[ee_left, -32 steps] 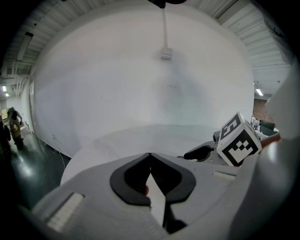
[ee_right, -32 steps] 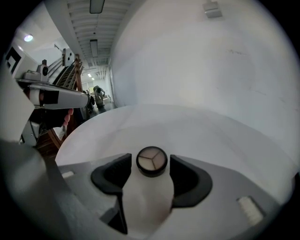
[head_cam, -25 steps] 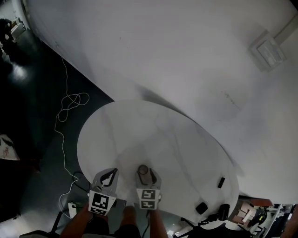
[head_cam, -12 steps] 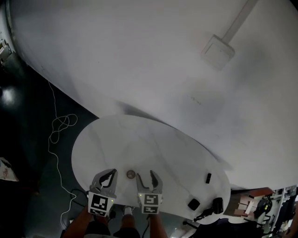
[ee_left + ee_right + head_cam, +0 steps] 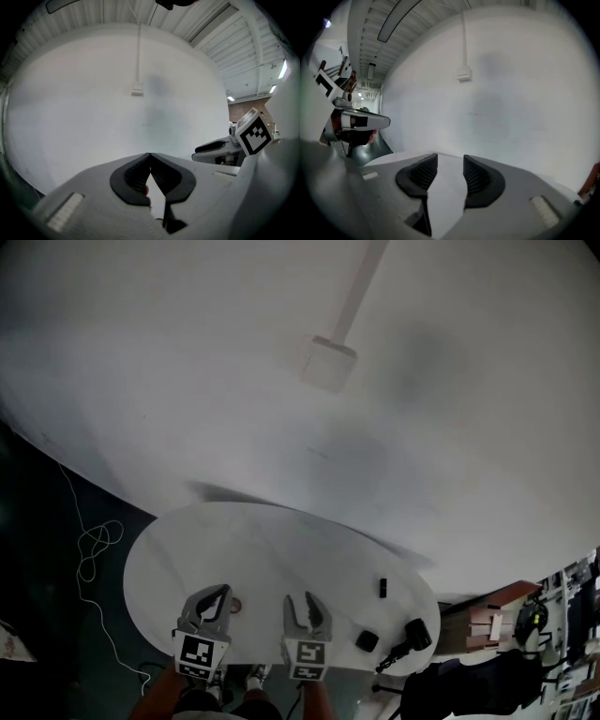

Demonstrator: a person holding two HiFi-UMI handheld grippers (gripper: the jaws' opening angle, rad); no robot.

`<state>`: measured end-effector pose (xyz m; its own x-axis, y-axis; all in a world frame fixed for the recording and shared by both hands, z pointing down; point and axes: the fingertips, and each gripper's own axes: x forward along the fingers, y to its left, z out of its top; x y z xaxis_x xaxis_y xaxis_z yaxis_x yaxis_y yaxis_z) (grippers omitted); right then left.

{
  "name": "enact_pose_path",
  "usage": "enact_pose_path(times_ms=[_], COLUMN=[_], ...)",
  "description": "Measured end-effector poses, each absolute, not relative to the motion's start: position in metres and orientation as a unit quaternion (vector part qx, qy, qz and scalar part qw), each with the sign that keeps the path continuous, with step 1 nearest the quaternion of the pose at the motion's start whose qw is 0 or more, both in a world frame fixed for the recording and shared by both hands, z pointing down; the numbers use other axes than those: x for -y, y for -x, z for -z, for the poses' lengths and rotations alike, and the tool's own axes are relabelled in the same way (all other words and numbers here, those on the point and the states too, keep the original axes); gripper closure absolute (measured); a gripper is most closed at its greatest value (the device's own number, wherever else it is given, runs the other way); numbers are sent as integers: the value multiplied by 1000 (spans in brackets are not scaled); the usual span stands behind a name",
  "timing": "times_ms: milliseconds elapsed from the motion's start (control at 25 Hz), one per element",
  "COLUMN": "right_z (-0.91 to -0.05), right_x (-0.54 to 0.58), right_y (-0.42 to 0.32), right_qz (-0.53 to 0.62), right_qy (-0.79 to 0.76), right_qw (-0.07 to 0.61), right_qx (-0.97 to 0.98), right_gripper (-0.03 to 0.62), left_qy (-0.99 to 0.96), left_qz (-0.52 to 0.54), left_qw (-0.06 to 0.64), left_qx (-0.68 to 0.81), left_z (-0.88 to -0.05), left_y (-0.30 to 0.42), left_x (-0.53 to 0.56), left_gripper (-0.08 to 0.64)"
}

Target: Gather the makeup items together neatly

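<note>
L gripper (image 5: 212, 596): jaws tip to tip, nothing gripped. R gripper (image 5: 302, 604): jaws apart, just been closing, nothing btwn. Round item (image 5: 234, 605) on table (image 5: 281, 540), just beside L gripper. Slim dark item (image 5: 382, 587), small dark item (image 5: 367, 640) and bigger dark item (image 5: 415, 634) sit at table's right, well apart from it.

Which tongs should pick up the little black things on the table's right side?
The right tongs: they sit nearer the black items, and though they have just been closing, they stand apart with nothing between. The left tongs are shut.
</note>
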<state>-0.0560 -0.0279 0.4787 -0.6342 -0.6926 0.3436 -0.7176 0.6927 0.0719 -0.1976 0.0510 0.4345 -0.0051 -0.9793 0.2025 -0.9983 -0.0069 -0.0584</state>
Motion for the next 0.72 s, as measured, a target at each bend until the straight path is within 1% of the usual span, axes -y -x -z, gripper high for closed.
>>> enact_pose_path(times_ms=[120, 360, 480, 720], right_z=[-457, -430, -422, -415], right_x=[30, 23, 16, 8], right_y=[34, 2, -8, -20], right_qz=[-27, -23, -18, -16], right_qy=[-423, -459, -469, -481], right_qw=[154, 128, 125, 117], right_qx=[892, 879, 874, 868], right_gripper=[468, 537, 588, 588], left_qy=[-719, -745, -755, -769], left_qz=[-89, -87, -86, -85], left_qw=[40, 25, 20, 13], left_qx=[688, 661, 650, 633], left_z=[-422, -407, -402, -396], left_y=[181, 151, 138, 121], left_x=[-43, -37, -38, -39], left_gripper=[551, 551, 551, 551])
